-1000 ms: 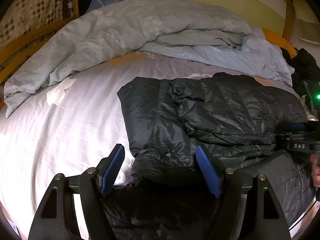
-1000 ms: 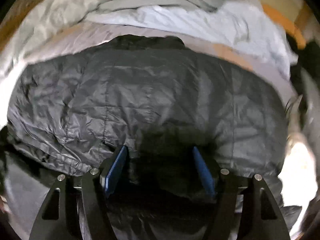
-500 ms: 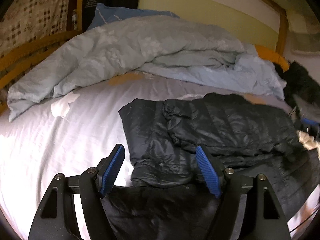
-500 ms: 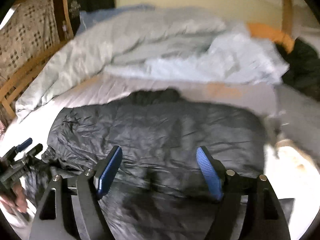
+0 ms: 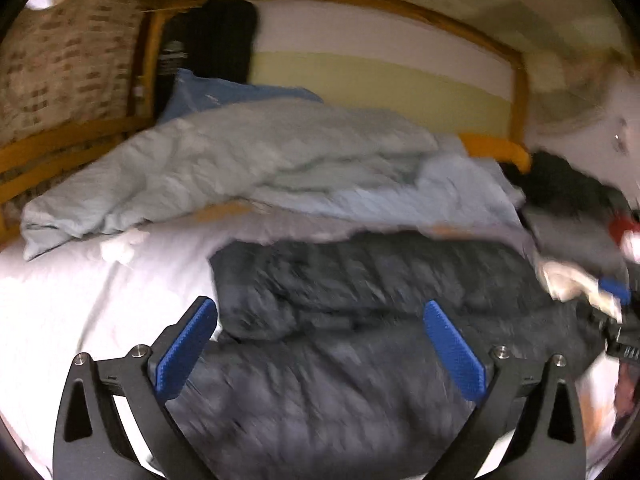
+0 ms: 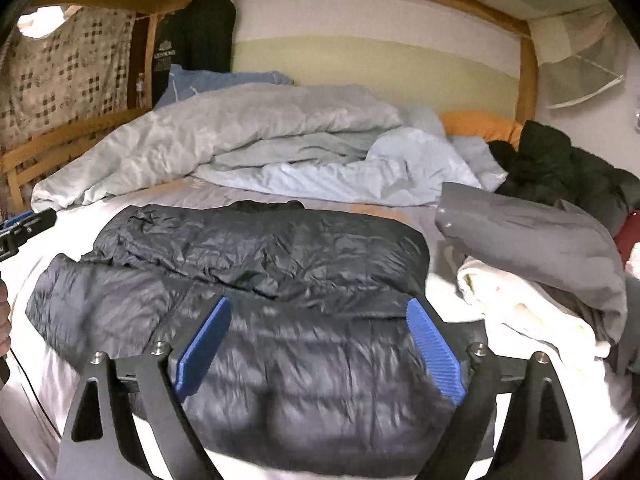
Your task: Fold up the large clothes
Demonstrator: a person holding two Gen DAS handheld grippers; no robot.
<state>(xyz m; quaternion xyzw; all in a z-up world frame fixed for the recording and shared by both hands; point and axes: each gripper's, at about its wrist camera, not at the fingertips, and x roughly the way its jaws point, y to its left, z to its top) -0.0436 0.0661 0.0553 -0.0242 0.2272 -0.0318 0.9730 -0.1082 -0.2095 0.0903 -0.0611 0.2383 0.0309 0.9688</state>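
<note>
Black puffer jacket point(image 6: 256, 264) is lying partly folded on the white bed sheet point(image 5: 60, 300), a sleeve already doubled over its body. Left gripper point(image 5: 320, 348) and right gripper point(image 6: 320, 344) are both hovering with jaws spread wide, gripping nothing. Judging by this, the next fold is calling for pinching the hem at 6 o'clock and carrying it toward 12.

Wall point(image 6: 360, 24): white over a pale green band, at 12 o'clock.
Bed frame point(image 6: 528, 76): wooden post and rail, at 1 o'clock.
Patterned curtain point(image 6: 60, 92): checked, at 10 o'clock.
Sheet point(image 5: 60, 312): white, brightly lit, at 8 o'clock.
</note>
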